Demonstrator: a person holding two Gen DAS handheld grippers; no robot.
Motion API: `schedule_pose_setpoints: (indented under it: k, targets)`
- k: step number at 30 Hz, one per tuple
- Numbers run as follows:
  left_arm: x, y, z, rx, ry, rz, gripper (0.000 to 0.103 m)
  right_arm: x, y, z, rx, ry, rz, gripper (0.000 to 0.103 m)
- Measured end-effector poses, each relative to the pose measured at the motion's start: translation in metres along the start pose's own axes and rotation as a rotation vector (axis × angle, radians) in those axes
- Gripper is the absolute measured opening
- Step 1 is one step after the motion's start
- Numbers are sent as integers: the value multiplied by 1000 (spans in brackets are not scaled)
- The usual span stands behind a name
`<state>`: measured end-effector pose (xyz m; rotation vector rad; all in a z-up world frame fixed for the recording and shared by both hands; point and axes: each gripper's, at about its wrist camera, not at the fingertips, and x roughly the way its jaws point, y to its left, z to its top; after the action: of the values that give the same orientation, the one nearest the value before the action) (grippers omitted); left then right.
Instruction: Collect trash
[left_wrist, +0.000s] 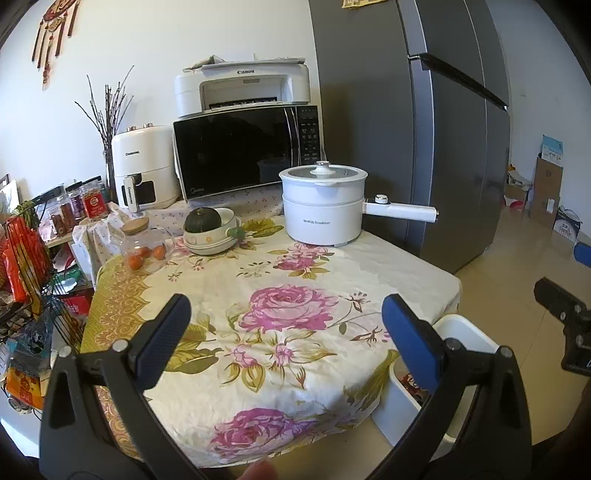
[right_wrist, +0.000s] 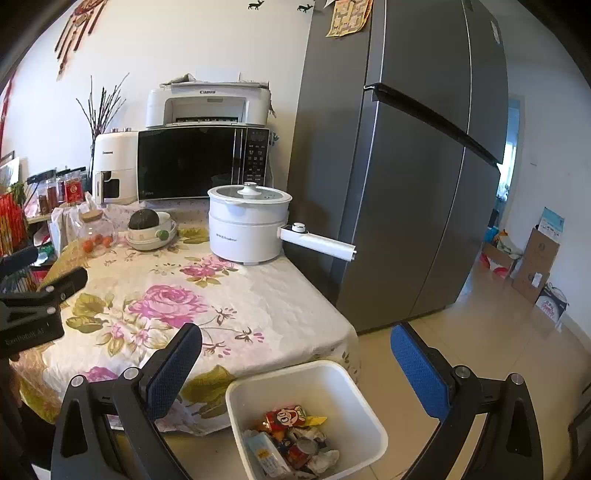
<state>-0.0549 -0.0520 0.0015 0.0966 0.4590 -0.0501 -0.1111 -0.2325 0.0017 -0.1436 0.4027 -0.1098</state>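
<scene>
Bench cloth (right_wrist: 258, 295), centre frame: cream ground, pink roses, olive leaves. Trash bin (right_wrist: 343, 398), lower centre: white; inside, a red-and-yellow wrapper (right_wrist: 286, 417) among white crumpled paper. Electric pot (right_wrist: 245, 230): white. Fridge (right_wrist: 406, 184), right: dark grey. Microwave (right_wrist: 192, 162): black door. Claw pads (right_wrist: 417, 373): blue, dotted texture.

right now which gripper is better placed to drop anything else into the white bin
Right. The right gripper hangs open just above the white trash bin, wrappers showing inside. The left gripper is open over the floral tablecloth.
</scene>
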Motion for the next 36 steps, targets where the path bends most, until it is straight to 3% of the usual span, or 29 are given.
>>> schedule_pose_setpoints:
  k: [36]
  targets:
    - [-4, -4, -5, 4, 12, -15, 103, -5, 0, 2, 3, -39, 10, 103]
